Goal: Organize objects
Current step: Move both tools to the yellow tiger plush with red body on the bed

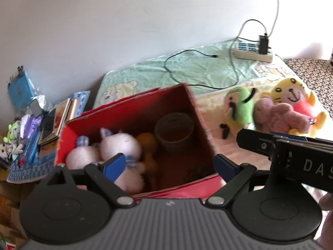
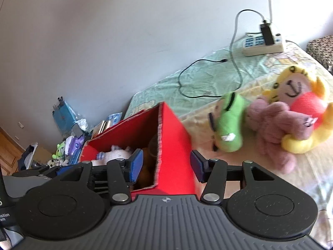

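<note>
Right gripper (image 2: 166, 167), fingers apart and empty, nearer than left gripper (image 1: 169, 165), likewise apart; green toy (image 2: 229, 123) ahead-right, beside red box (image 2: 174, 145).

Looks like a home bedroom, likely a child's. Shown by a bed (image 1: 187, 66) against a plain white wall, spread with a cartoon-bear sheet, plush toys (image 2: 291, 114) lying on it beside a red cardboard box (image 1: 133, 112) of more toys. Also a power strip (image 1: 252, 51) with charger cable, and a cluttered pile of books (image 1: 60, 118) alongside.
</note>
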Action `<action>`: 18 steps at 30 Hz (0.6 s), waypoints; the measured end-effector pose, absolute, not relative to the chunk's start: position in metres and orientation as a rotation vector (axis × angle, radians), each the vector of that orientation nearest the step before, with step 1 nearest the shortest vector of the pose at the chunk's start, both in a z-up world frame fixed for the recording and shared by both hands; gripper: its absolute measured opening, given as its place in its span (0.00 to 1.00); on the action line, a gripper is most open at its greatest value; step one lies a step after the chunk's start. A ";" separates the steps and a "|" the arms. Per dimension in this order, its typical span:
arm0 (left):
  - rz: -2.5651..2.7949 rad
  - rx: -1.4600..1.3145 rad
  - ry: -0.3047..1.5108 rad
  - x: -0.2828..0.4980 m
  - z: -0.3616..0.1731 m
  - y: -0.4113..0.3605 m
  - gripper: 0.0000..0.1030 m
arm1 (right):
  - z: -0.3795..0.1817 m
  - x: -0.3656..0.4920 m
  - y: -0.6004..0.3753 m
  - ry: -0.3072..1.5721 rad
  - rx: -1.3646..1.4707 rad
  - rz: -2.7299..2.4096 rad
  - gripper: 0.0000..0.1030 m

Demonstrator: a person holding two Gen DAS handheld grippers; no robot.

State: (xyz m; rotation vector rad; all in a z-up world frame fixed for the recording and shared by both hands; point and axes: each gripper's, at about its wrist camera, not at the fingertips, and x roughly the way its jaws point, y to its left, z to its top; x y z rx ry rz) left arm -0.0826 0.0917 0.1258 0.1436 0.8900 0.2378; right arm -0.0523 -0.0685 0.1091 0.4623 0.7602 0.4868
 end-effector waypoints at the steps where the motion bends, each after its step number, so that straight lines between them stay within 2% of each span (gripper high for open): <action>1: 0.231 0.149 0.890 -0.080 0.126 0.086 0.90 | 0.109 -0.052 -0.075 0.759 0.465 0.481 0.52; 18: 0.093 0.197 0.922 -0.041 0.109 -0.009 0.92 | 0.094 -0.038 -0.169 0.773 0.519 0.383 0.52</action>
